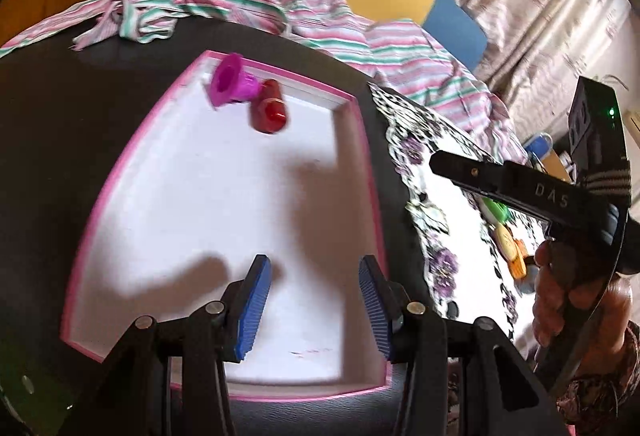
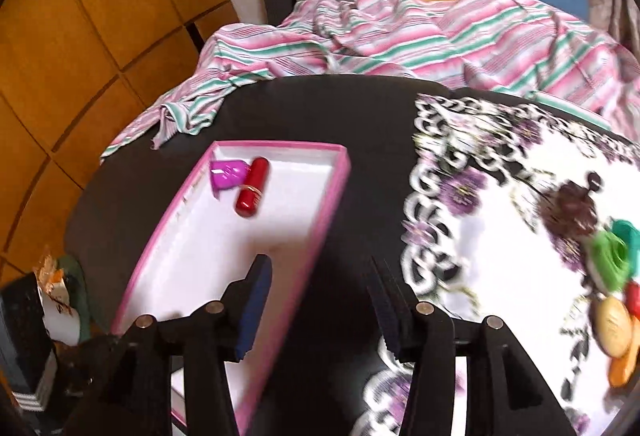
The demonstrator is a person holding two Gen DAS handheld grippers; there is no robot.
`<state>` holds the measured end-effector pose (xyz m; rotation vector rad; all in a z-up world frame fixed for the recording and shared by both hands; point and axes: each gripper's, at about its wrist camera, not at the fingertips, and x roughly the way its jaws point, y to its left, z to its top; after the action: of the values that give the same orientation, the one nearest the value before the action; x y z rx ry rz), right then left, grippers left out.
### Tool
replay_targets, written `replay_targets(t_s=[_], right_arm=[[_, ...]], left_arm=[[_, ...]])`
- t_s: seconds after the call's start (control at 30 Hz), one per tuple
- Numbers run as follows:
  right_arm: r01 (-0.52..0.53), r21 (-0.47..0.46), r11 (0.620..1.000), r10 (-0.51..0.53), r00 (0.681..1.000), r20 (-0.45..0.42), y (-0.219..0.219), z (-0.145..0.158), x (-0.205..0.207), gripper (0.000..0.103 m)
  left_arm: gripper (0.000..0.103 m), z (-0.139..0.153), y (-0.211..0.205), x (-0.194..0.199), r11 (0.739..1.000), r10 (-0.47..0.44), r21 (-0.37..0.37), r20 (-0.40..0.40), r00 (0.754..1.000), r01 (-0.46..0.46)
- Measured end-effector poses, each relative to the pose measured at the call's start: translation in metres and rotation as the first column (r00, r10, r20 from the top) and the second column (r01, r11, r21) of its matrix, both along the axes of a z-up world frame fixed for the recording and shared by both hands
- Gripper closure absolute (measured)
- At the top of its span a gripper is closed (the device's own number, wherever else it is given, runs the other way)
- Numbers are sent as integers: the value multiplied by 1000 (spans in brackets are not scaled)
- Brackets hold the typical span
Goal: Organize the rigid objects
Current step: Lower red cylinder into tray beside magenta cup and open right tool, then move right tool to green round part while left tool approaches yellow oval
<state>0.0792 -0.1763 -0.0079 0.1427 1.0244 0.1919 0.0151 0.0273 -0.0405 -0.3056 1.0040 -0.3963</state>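
A white tray with a pink rim (image 1: 120,172) (image 2: 336,172) lies on the black table. In its far corner lie a magenta funnel-shaped piece (image 1: 230,84) (image 2: 228,176) and a red cylinder (image 1: 270,110) (image 2: 252,188), touching each other. My left gripper (image 1: 314,300) is open and empty above the tray's near part. My right gripper (image 2: 320,304) is open and empty, over the tray's right rim and the black table; in the left wrist view its body (image 1: 520,188) is at the right. Several small coloured objects (image 2: 612,276) (image 1: 508,240) lie on the floral cloth to the right.
A white cloth with purple flowers (image 2: 500,204) (image 1: 440,164) covers the table's right part. A striped pink and green cloth (image 2: 400,48) (image 1: 248,0) lies bunched at the back. A wooden cupboard (image 2: 80,16) stands at the left.
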Motion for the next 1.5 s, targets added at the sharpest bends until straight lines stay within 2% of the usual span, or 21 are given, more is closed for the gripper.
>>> replay_targets(t_s=[0.3,0.5,0.63,0.77,0.9,1.1,1.27,1.37,1.5], right_arm=[[95,-28,995,-96,995,-24,-53,-6,-34,52],[196,-31,980,-197,980,-37,-99,-5,-45,51],[282,-58,958,-285,957,-54,-141,-5,-46,50],[384,-109,917,-394,913,-103,-192,-8,-40,42],[451,-92,888,-460,879,-129,-236,-16,-35,42],[474,-44,880,-473,863,-176,-266,-37,-33,42],[482,81,872,-455,861,-226,-262,-44,-40,40],[456,133,880,-418,876,-240,-248,-47,-41,40],[385,210,899,-337,912,-233,-224,-52,-39,40]], left_arm=[[57,7,-47,-13,992,-129,7,19,991,129],[57,7,-75,-20,982,-190,18,9,982,190],[57,7,-90,-25,975,-220,32,6,975,220],[57,9,-97,-28,973,-228,34,3,974,228],[57,9,-103,-27,973,-229,33,-7,973,229],[57,9,-111,-29,968,-244,48,-10,970,244],[57,5,-114,-27,969,-243,40,-27,970,244],[57,4,-116,-27,968,-246,45,-30,969,247],[57,5,-119,-27,966,-252,44,-28,967,253]])
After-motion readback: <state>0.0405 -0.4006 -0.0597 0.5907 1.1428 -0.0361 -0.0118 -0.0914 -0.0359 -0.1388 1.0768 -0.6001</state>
